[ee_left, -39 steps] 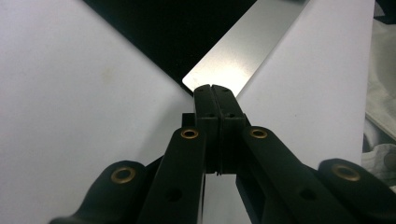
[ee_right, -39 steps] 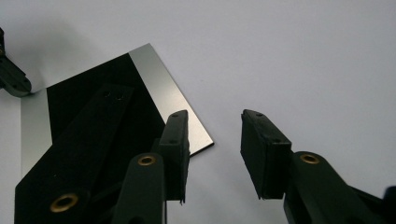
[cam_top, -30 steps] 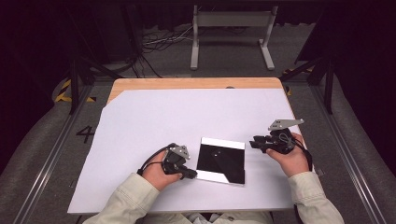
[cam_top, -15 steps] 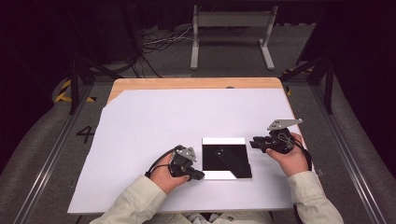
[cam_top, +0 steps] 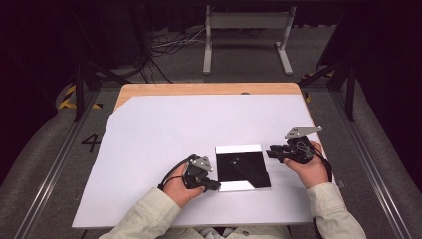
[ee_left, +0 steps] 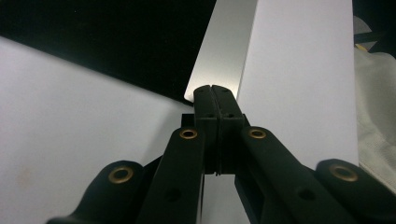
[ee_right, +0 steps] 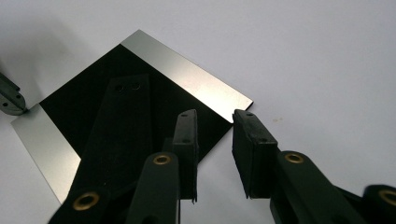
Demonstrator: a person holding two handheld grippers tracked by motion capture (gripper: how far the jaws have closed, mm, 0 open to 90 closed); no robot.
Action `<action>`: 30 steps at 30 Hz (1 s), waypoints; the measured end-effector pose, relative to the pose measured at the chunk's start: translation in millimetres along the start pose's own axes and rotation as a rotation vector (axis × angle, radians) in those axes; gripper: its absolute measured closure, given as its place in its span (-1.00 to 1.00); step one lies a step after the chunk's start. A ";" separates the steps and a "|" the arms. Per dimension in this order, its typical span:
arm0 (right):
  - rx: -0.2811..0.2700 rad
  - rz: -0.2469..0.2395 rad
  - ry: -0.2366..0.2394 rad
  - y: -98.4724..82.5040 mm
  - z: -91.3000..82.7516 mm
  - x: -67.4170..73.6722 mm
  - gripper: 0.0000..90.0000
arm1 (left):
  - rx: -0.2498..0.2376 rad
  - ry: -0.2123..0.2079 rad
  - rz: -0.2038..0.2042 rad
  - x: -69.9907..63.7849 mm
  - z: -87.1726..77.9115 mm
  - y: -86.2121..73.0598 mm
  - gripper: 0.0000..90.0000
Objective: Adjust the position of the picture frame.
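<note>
Left gripper (cam_top: pixel 215 186), jaws clenched flat together with nothing between them, tips set against the near-left corner of the mirror plate (cam_top: pixel 243 168). In the left gripper view (ee_left: pixel 215 95), tips at the pale corner of the plate (ee_left: pixel 224 51), its bright strip running up toward 12 o'clock, dark reflection spreading toward 10 o'clock. Whether the tips press the corner or merely meet it: cannot tell.

Right gripper (cam_top: pixel 271 153), jaws parted, grasping nothing, held at 3 o'clock of the plate, tips just beside its far-right edge. In the right gripper view (ee_right: pixel 214 122), left jaw above the dark face, right jaw beyond the corner over white, corner of the plate (ee_right: pixel 154 88) between the two; pads not pressing on it. Left gripper tip (ee_right: pixel 11 100) seen small at 9 o'clock of that view, against the opposite corner.

Plate itself: square, glossy black with silvery bands along two opposite edges, lying flat on the white sheet (cam_top: pixel 164 129), toward 5 o'clock of the sheet's middle, between the two hands. Left hand (cam_top: pixel 180 186) at 8 o'clock of the plate, right hand (cam_top: pixel 309 169) at 3 o'clock, pale sleeves (cam_top: pixel 149 219) coming in from 6 o'clock. Wooden table edge (cam_top: pixel 199 88) showing at 12 o'clock beyond the sheet.
</note>
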State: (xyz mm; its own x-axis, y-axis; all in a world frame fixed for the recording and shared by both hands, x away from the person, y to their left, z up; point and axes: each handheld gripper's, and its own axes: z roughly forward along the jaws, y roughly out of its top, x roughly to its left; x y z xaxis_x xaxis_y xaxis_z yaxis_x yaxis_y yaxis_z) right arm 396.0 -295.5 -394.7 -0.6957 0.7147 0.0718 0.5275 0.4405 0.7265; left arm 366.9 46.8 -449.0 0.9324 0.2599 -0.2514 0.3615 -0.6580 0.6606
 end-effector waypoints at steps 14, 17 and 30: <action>-0.025 -0.024 -0.006 3.5 -14.7 3.6 0.56 | -0.083 0.101 0.013 9.5 -42.0 -5.3 0.78; -0.024 -0.030 -0.007 4.3 -16.9 5.5 0.56 | -0.113 0.132 -0.008 15.9 -55.4 -9.0 0.73; -0.011 -0.082 -0.012 10.0 -29.2 17.3 0.53 | -0.157 0.278 -0.027 28.4 -86.3 -18.2 0.45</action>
State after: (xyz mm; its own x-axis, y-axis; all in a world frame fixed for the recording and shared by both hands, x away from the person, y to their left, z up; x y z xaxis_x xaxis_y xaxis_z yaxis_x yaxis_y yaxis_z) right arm 375.0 -294.6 -366.2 -0.7306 0.6828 0.0038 0.4635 0.4918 0.7371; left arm 386.2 127.1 -407.1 0.8771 0.4733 -0.0816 0.3606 -0.5367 0.7628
